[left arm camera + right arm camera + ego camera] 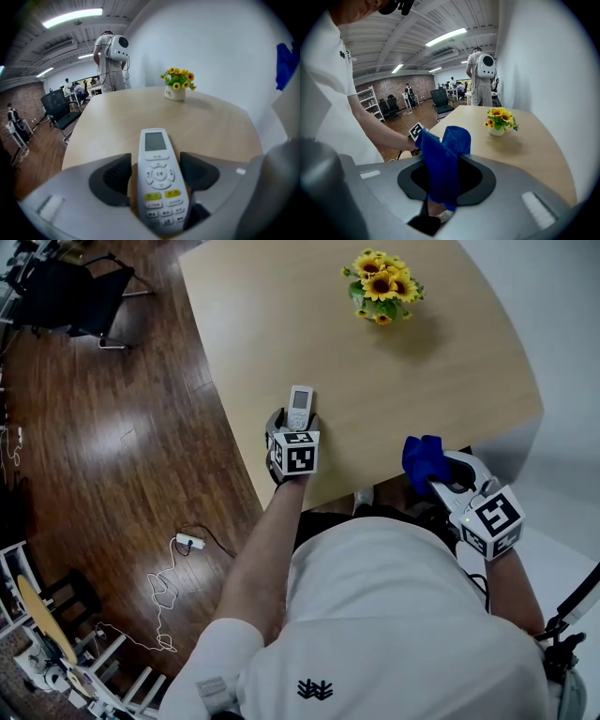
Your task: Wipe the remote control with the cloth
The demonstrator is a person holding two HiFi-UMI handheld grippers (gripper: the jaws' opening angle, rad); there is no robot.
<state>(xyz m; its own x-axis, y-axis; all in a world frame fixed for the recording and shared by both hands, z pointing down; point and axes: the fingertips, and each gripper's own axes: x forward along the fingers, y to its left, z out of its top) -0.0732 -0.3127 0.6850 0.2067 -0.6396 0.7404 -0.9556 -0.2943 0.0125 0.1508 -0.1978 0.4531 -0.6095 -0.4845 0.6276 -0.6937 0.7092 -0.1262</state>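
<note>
A white remote control point(299, 408) point(159, 178) lies screen-up on the wooden table point(450, 362), close to its near edge. My left gripper point(292, 420) point(157, 171) is lowered around it, one dark pad on each side. A strip of table shows between the left pad and the remote, so the jaws stand open. My right gripper point(428, 468) point(445, 176) hovers off the table's near edge, to the right, shut on a bunched blue cloth point(421, 456) point(443, 164). The cloth sticks up out of the jaws.
A small pot of sunflowers point(382, 285) point(177, 86) point(500, 121) stands at the far side of the table. Left of the table is dark wood floor with a black chair point(66, 296) and a white power strip point(189, 541). People stand in the room's background.
</note>
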